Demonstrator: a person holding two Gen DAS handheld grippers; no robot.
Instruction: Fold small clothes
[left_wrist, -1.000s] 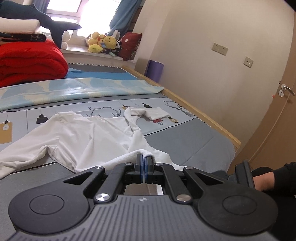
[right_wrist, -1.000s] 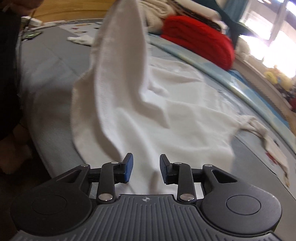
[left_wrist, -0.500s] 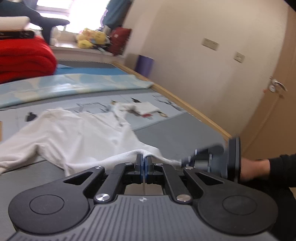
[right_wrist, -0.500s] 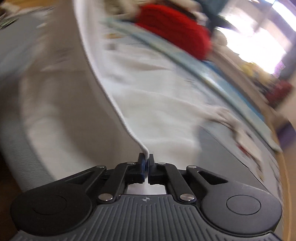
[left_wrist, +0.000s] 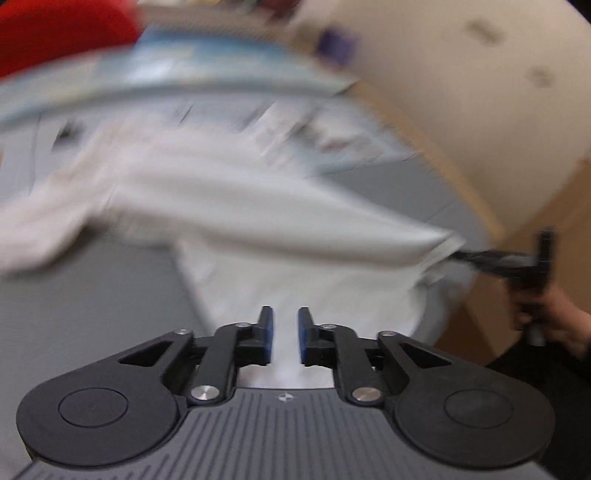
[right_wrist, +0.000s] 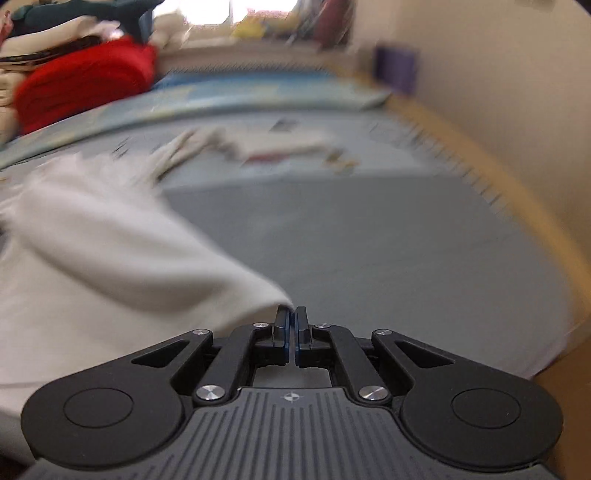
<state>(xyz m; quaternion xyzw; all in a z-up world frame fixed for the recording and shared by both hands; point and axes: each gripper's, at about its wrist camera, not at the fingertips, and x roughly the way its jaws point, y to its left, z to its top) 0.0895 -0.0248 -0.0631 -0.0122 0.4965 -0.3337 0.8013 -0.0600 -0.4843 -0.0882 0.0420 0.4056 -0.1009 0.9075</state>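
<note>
Right tongs (right_wrist: 294, 314) pinch the white garment's (right_wrist: 110, 258) corner; left tongs (left_wrist: 282, 321), just opening narrowly, hold nothing above it.

One white garment (left_wrist: 258, 206), one red blanket (right_wrist: 85, 81), two hand-held grippers.

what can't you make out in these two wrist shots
- Left wrist view: prints on the bed sheet, smeared by motion blur.
- Left wrist view: how the right gripper meets the white shirt, blurred.
- Right wrist view: toys on the windowsill, blurred and washed out by glare.
</note>
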